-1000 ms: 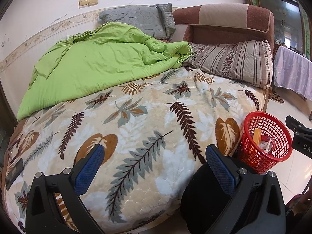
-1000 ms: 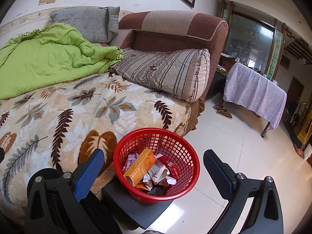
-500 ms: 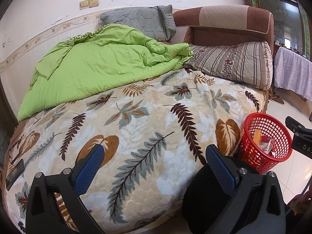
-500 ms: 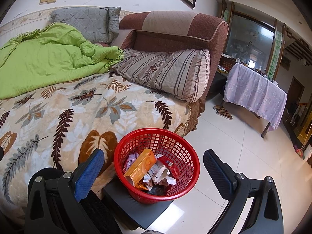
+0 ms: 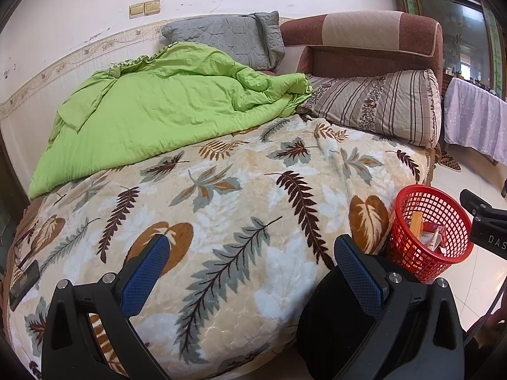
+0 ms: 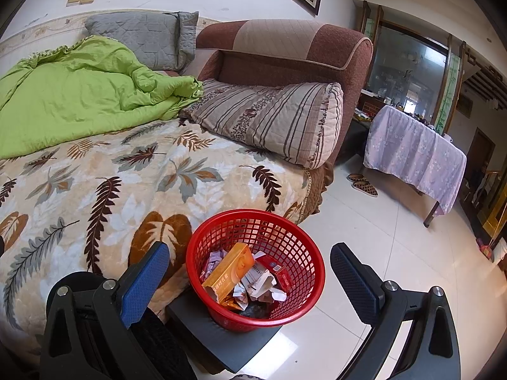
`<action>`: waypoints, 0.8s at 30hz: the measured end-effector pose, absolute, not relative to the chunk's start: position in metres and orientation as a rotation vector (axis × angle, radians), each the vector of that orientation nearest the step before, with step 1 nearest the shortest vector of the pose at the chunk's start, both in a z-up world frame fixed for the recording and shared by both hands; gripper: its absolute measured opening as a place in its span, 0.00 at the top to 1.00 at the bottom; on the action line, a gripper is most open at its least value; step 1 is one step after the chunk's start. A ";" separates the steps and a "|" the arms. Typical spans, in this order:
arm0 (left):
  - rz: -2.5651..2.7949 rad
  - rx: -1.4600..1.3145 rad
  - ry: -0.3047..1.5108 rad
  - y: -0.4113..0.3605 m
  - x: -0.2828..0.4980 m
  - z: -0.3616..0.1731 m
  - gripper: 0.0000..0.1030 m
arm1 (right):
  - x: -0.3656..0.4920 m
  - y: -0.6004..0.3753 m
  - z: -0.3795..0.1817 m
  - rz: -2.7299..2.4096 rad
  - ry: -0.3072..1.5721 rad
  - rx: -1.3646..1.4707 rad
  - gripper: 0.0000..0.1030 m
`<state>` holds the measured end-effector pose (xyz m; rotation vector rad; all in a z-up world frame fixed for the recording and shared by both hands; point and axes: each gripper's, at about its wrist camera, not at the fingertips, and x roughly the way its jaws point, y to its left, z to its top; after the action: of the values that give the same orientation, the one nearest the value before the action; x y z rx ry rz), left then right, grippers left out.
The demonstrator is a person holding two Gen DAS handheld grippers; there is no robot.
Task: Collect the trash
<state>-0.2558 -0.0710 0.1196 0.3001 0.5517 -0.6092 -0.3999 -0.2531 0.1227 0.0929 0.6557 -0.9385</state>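
A red mesh basket (image 6: 294,291) stands on a dark low platform (image 6: 218,338) beside the bed. It holds an orange box (image 6: 229,269), red-and-white packets (image 6: 269,274) and crumpled wrappers. My right gripper (image 6: 248,272) is open and empty, hovering just above and in front of the basket. My left gripper (image 5: 250,267) is open and empty over the foot of the leaf-print bed (image 5: 221,209). The basket also shows in the left wrist view (image 5: 408,253) at the right, with the right gripper's body (image 5: 488,221) beside it.
A green quilt (image 5: 171,107), a grey pillow (image 5: 228,38) and a striped pillow (image 5: 380,104) lie on the bed. A brown headboard (image 6: 285,53) stands behind. A cloth-covered table (image 6: 415,152) and slippers (image 6: 362,183) are on the tiled floor (image 6: 364,240) at right. A dark flat object (image 5: 23,280) lies at the bed's left edge.
The left wrist view has shifted slightly; the bed sits a little lower in frame. The right gripper and basket are nearly unchanged. Both grippers stay open.
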 end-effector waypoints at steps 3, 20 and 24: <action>-0.609 0.299 0.552 -0.071 -0.257 0.119 0.00 | -0.399 -0.252 0.123 -0.938 0.655 0.093 0.00; -0.609 0.295 0.558 -0.071 -0.256 0.120 0.00 | -0.394 -0.250 0.123 -0.937 0.653 0.083 0.00; -0.607 0.294 0.561 -0.072 -0.254 0.120 0.00 | -0.390 -0.250 0.122 -0.929 0.654 0.072 0.00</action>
<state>-0.2540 -0.0722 0.1204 0.2939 0.5611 -0.6074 -0.3895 -0.2495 0.1221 0.0718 0.6536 -0.9289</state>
